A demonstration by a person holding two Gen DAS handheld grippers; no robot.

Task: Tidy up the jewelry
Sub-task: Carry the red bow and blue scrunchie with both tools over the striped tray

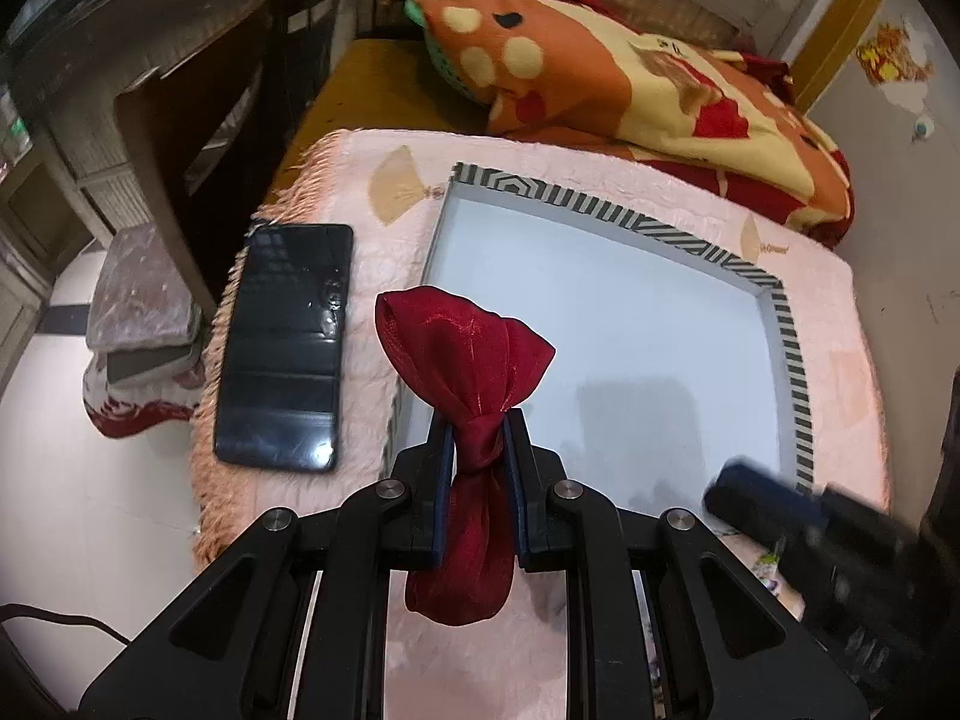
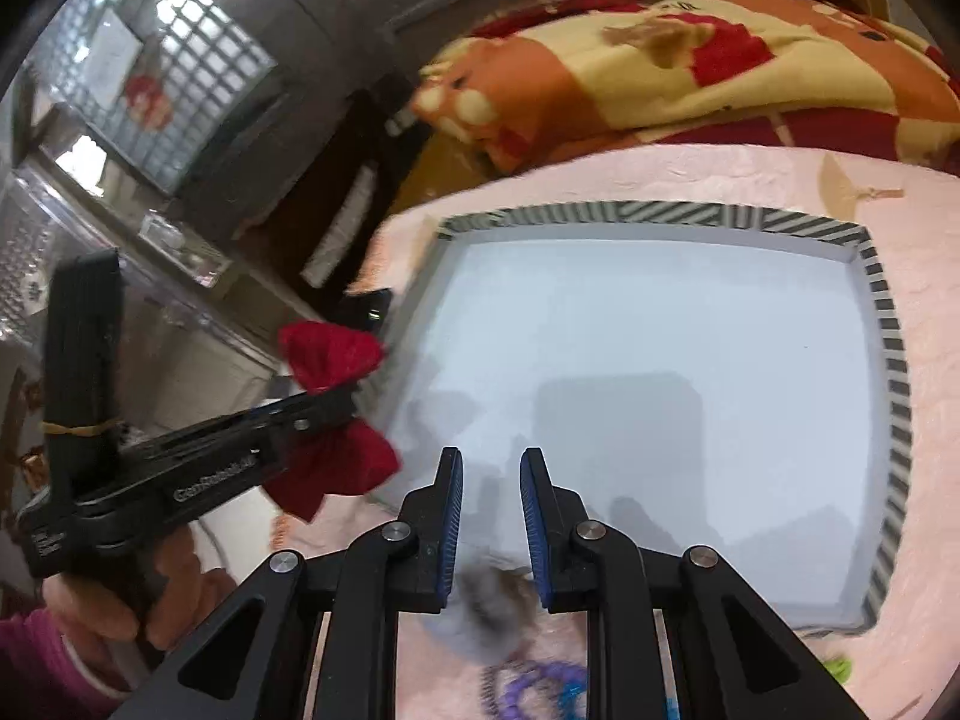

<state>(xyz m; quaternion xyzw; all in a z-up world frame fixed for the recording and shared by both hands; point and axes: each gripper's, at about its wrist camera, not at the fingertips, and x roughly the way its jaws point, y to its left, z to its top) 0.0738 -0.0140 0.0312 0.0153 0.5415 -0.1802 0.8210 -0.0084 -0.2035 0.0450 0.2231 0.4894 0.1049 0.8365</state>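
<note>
Where the left gripper (image 1: 478,420) clamps it at its knotted middle, the red sheer fabric bow (image 1: 465,360) bulges out on both sides of the narrow jaws and is held just above the near left corner of the shallow tray (image 1: 792,348), a white-floored tray with a black-and-white striped rim. In the right wrist view the same bow (image 2: 333,354) shows off the tray's left edge, the left gripper (image 2: 324,402) shut on it and a person's hand (image 2: 114,594) in a magenta sleeve around the handle. The right gripper (image 2: 491,468) hangs over the tray's near edge with its blue-padded jaws a narrow gap apart and nothing between them. Just short of that edge, purple and blue bead strings (image 2: 540,690) lie blurred on the pink cloth (image 1: 840,300) that carries the tray. Left of the tray lies a dark smartphone (image 1: 285,342), and beyond the tray's far rim is a folded orange, cream and red blanket (image 1: 630,72).
</note>
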